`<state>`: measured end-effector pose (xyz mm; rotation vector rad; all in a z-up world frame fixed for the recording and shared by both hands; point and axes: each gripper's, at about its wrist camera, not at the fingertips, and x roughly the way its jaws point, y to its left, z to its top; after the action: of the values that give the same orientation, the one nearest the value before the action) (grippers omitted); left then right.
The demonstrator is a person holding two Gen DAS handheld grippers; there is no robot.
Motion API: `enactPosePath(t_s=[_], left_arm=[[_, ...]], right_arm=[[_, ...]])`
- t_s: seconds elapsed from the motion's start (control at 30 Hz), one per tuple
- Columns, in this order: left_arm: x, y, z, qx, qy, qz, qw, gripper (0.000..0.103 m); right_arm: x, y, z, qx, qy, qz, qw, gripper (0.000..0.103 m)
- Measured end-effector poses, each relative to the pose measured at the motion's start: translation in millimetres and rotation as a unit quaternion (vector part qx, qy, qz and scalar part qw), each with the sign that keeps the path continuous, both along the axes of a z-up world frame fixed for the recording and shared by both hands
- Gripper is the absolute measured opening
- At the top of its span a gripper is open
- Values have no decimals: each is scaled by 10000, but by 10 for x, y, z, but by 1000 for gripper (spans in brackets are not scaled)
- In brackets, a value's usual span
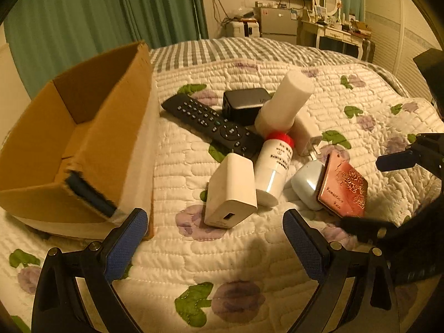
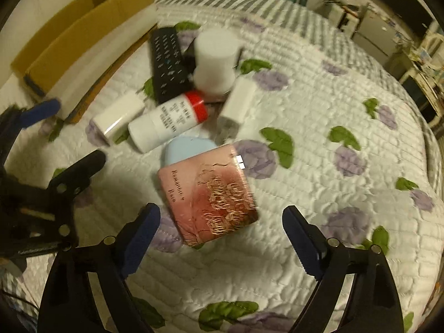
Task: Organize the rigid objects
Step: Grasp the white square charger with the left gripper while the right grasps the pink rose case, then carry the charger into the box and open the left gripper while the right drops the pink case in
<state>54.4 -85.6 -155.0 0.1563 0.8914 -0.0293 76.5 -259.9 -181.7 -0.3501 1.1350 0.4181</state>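
Left gripper: my left gripper hangs over the quilt with its blue-padded fingers spread wide, holding nothing; the white USB charger block lies just ahead of it.
Right gripper: my right gripper is likewise spread and empty, with the pink rose-embossed flat case just ahead between its fingers, not touching them.
Pile: I see the case leaning on a pale blue rounded case; beside them lie a red-capped white bottle, a black remote control, a tall white cylindrical bottle and a dark square adapter.
Box: an open brown cardboard box sits to the left of the pile on the white floral quilted bedspread.
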Motion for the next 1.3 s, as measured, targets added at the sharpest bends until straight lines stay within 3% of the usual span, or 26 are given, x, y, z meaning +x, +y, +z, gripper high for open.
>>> enactPosePath(t_s=[0.17, 0.23, 0.27, 0.33, 0.37, 0.43, 0.47, 0.53, 0.63, 0.87, 0.93, 1.07, 1.3], left_arm=[[75, -36, -111, 119, 168, -47, 9998, 84], [92, -59, -119, -27, 218, -155, 9996, 72], [100, -85, -119, -43, 199, -216, 9996, 71], [117, -118, -130, 10, 199, -257, 9995, 71], [131, -122, -140, 0, 217, -263, 9994, 71], [145, -121, -147, -31, 252, -271, 9993, 68], [157, -123, -147, -39, 248, -284, 9993, 65], [196, -126, -161, -83, 306, -327, 9990, 50], [247, -110, -182, 32, 315, -244, 9992, 39], [192, -59, -92, -97, 197, -314, 9993, 32], [146, -37, -33, -153, 139, -317, 9993, 30], [66, -20, 96, -267, 47, -363, 9990, 28], [-128, -21, 409, -423, -287, -548, 9972, 28]], right_arm=[[25, 126, -130, -253, 48, 243, 9994, 89], [34, 162, -169, -391, -15, 241, 9989, 85], [22, 184, -185, -514, -68, 255, 9983, 84], [-13, 201, -197, -571, -100, 312, 9978, 71], [-19, 210, -184, -564, -129, 306, 9979, 70], [-49, 151, -82, -468, -318, 153, 9983, 44], [-64, 116, -36, -439, -411, 70, 9982, 41], [-69, 2, 86, -301, -644, -206, 9973, 39], [-33, -140, 176, 62, -628, -487, 9968, 31], [9, -140, 136, -152, -620, -664, 9957, 18], [23, -184, 189, -15, -735, -679, 9950, 10], [-98, -197, 352, 309, -886, -605, 9937, 9], [-301, -169, 613, 350, -1197, -720, 9896, 9]])
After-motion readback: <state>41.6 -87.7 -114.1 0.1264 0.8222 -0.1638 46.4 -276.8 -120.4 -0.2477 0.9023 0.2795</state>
